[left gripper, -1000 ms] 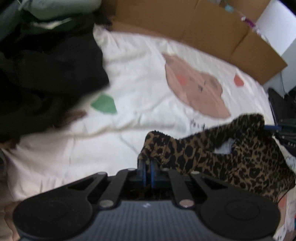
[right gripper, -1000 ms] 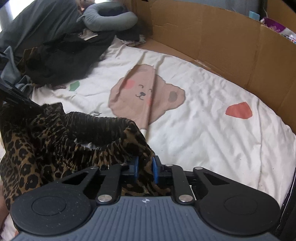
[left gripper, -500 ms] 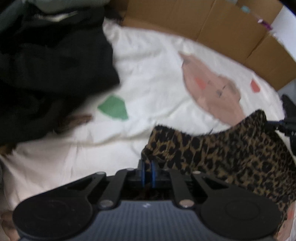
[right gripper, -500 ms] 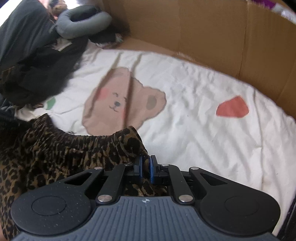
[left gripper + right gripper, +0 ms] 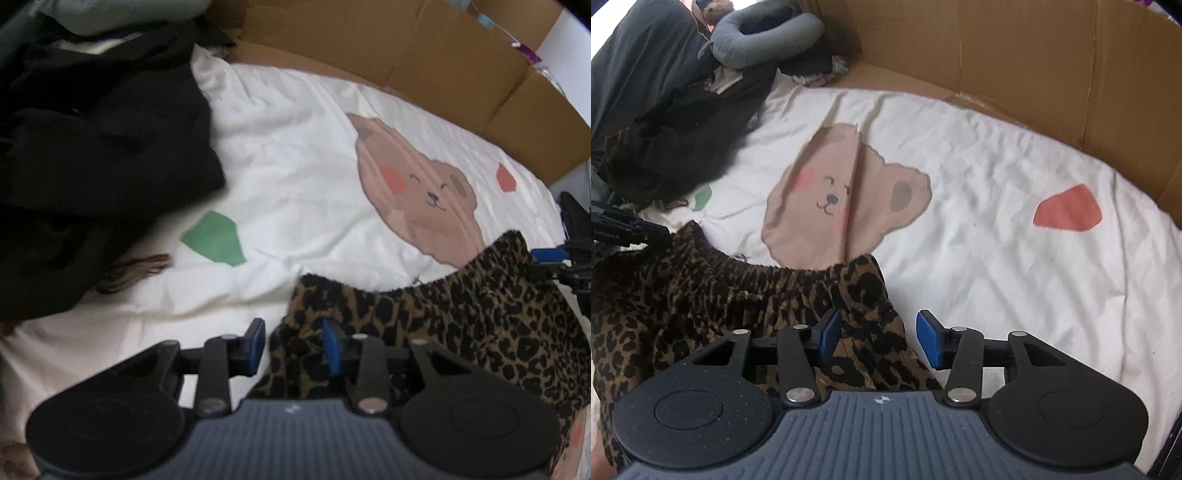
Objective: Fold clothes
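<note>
Waistband is what matters here: the leopard garment (image 5: 461, 317) lies on the bed sheet (image 5: 295, 155) with its gathered elastic edge running roughly straight from one claw to the other, so its long axis spans the gap between the two hands. The left claw (image 5: 293, 345) sits at one end of that edge, the right claw (image 5: 877, 338) at the other, and each can be glimpsed at the far side of the other's view. The rest of the cloth falls back from the waistband toward the person, under both cameras.

Both claws are opening. The left one stands partly open with a bunch of leopard fabric between its blue pads, which no longer pinch it. The right one is wider, fabric lying against its inner pad while the outer pad stands clear over bare sheet. Neither has hold of anything.

The garment looks laid out flat enough for a fold, I judge. Since each hand is already at its own corner, the next grip likely falls to whichever end gets carried across. A dark clothes pile (image 5: 85, 147) lies beyond the left claw, well apart from the garment, and a cardboard wall (image 5: 1015, 62) bounds the far side.
</note>
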The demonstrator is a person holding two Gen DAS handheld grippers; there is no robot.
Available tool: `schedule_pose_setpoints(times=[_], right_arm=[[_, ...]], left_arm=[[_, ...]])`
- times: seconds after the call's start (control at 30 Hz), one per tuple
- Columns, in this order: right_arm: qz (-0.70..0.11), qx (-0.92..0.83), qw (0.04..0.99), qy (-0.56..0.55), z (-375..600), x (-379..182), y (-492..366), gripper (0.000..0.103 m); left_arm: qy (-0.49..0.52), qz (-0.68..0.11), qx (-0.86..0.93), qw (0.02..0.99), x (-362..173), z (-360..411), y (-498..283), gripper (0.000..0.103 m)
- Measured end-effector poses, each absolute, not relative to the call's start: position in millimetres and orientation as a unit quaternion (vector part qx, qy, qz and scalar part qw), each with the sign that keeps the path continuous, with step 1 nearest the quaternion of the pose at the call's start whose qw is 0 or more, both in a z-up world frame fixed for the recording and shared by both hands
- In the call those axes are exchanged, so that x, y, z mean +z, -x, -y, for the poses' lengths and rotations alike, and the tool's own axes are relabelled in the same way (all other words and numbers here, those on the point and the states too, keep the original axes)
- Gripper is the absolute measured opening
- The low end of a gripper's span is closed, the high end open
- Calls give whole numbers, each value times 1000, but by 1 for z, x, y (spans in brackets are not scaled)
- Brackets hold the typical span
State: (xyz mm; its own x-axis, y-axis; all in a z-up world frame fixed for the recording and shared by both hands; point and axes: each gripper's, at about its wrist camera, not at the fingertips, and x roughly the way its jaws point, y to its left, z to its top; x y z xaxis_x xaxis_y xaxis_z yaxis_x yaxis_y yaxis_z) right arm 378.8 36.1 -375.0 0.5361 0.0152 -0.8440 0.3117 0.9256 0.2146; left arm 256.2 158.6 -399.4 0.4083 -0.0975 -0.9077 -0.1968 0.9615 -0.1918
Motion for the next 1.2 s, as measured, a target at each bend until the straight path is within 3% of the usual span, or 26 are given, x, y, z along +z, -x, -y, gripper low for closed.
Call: schedule_pose_setpoints(times=[0.23,0.43,0.47,0.53,0.57,0.6,1.2], right_arm=[[-490,-59,854,-163,-44,-394,-387,53],[-502,-49,848,-161,-40,-401,-394,54],[-502,-47,849,-157,-40,-401,-394,51],[-497,-44,852,-155,-42,-398,-394,36],[-495,-47,854,-156,-42,-396,-393,21],[-491,-52,856,-157,-41,-393,-391,13],[-425,-120,886,-138,-16,-335,-383,10]], left_arm=[[138,-570,17,810,-418,-157,-253,39],[93,-589,-3,803,-421,-146,-249,30],[91,-590,-2,803,-421,-145,-248,23],[88,-588,-2,804,-420,-144,-247,12],[84,-585,-3,806,-418,-143,-246,9],[78,-582,-3,809,-415,-142,-245,8],[26,-482,13,876,-357,-145,-291,5]])
